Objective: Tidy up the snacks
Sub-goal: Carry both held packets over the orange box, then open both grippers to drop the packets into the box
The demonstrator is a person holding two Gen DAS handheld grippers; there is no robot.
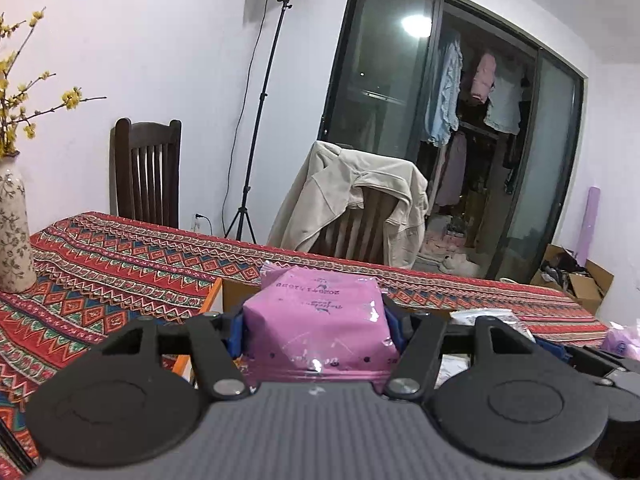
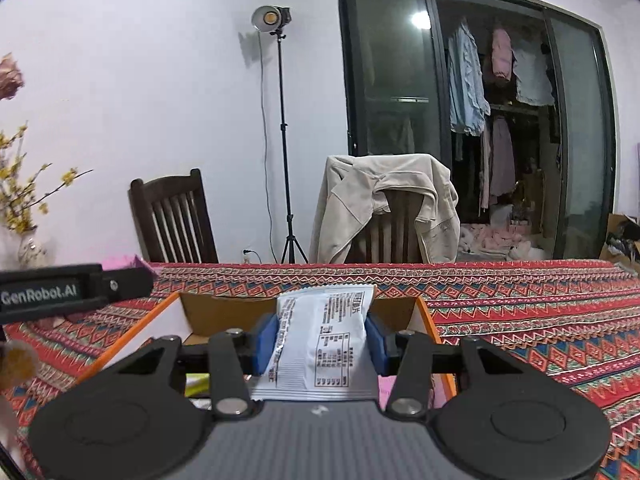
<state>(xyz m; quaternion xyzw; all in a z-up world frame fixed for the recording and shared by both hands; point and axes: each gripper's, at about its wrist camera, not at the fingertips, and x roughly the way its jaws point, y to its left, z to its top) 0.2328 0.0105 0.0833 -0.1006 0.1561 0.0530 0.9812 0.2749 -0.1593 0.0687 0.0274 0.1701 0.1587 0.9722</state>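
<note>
Two snack packets are held at this moment, one in each gripper. A pink packet (image 1: 316,320) is clamped between the blue pads of the left gripper (image 1: 316,326), its printed face turned up and its crimped end pointing away from the camera. A white packet (image 2: 322,344) with black printed text is pinched between the pads of the right gripper (image 2: 322,342), and it is carried above an open cardboard box (image 2: 424,320) with an orange rim. Both packets are raised off the patterned tablecloth (image 2: 540,320), so neither is yet put away.

Inside the box, a pink item and something yellow-green can be glimpsed beneath the right gripper, which suggests that some sorting is already done, though how much of the box is filled cannot be told. More is left: in the left wrist view a clear bag (image 1: 486,316) and a pale lilac packet (image 1: 620,340) are seen lying on the table to the right, outside the box (image 1: 218,292).

The task is judged to be partly complete, with two packets in transit and at least two more items waiting. A floral vase (image 1: 14,232) with yellow blossoms stands on the table to the left, well apart from the box.
</note>
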